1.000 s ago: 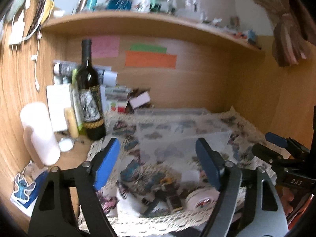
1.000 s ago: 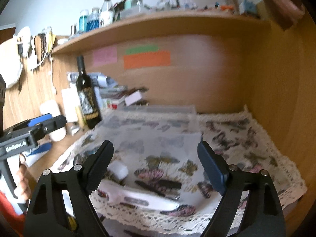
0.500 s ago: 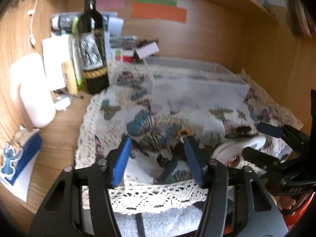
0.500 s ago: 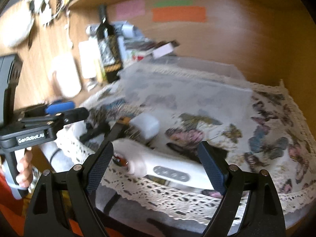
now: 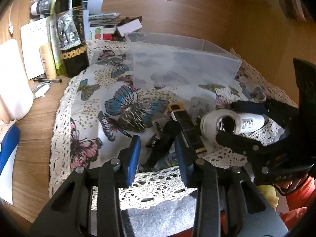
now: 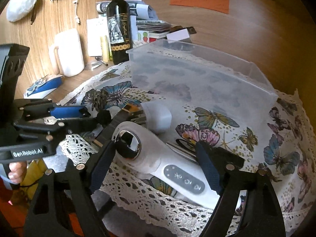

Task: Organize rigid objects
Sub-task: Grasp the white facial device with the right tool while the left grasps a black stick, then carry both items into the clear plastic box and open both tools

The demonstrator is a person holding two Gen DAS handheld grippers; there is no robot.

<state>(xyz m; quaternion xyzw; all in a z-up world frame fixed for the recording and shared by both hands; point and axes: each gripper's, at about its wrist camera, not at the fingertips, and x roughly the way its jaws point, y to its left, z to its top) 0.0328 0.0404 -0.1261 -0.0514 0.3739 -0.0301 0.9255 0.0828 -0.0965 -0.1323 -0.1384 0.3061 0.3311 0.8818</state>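
A white handheld device (image 6: 158,162) with a chrome round head and a button strip lies on the butterfly cloth near the front edge; it also shows in the left wrist view (image 5: 233,121). My right gripper (image 6: 156,167) is open, its fingers on either side of the device. My left gripper (image 5: 158,156) is open but narrowed, its fingers flanking a small black object (image 5: 164,138) with a round knob. A long black-and-gold item (image 5: 187,128) lies just right of it. A white cap-like block (image 6: 158,118) sits behind the device. A clear plastic bin (image 6: 197,75) stands empty behind.
A dark wine bottle (image 5: 71,29) stands at the back left with a white jug (image 6: 67,51), tubes and papers beside it. The wooden back wall (image 5: 197,19) carries coloured paper notes. A blue-and-white packet (image 6: 43,86) lies left of the cloth.
Both grippers have dropped and moved forward toward the items at the cloth's front. The left jaws have narrowed around the black object. The right jaws now straddle the white device.
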